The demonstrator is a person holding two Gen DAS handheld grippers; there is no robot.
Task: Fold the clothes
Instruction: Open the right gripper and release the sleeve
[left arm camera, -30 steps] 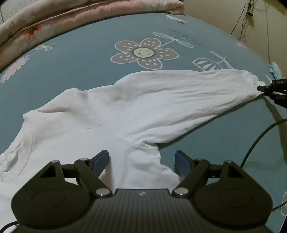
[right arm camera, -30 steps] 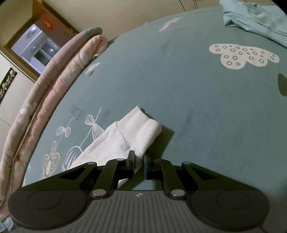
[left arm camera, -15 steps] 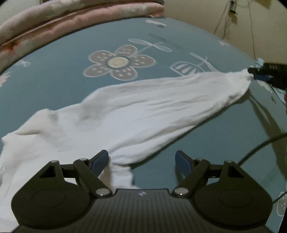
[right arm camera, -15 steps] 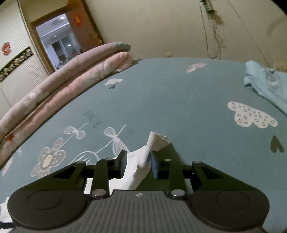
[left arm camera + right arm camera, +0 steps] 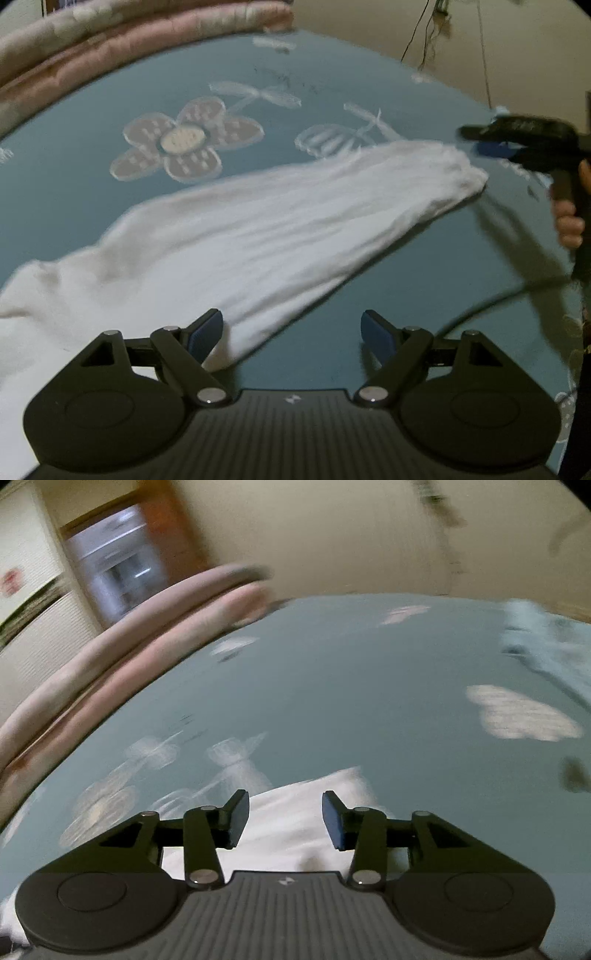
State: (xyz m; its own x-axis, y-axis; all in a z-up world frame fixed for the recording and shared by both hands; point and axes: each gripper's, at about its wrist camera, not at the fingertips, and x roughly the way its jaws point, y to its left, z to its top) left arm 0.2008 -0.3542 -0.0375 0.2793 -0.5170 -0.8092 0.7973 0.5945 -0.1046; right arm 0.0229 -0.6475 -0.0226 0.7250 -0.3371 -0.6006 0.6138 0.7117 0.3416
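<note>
In the left wrist view, the left gripper (image 5: 291, 332) is seen at the bottom centre with jaws wide apart and nothing between them; a white long-sleeved shirt (image 5: 236, 243) is spread on the teal floral bedsheet (image 5: 388, 314), its sleeve stretched toward the right gripper (image 5: 476, 142) at the upper right. In the right wrist view, the right gripper (image 5: 284, 818) is shown with jaws just opened above the released sleeve cuff (image 5: 295, 808), which lies on the sheet beneath.

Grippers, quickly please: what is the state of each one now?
Left gripper: open, holding nothing.
Right gripper: open, jaws just opened; white cotton sleeve released.
</note>
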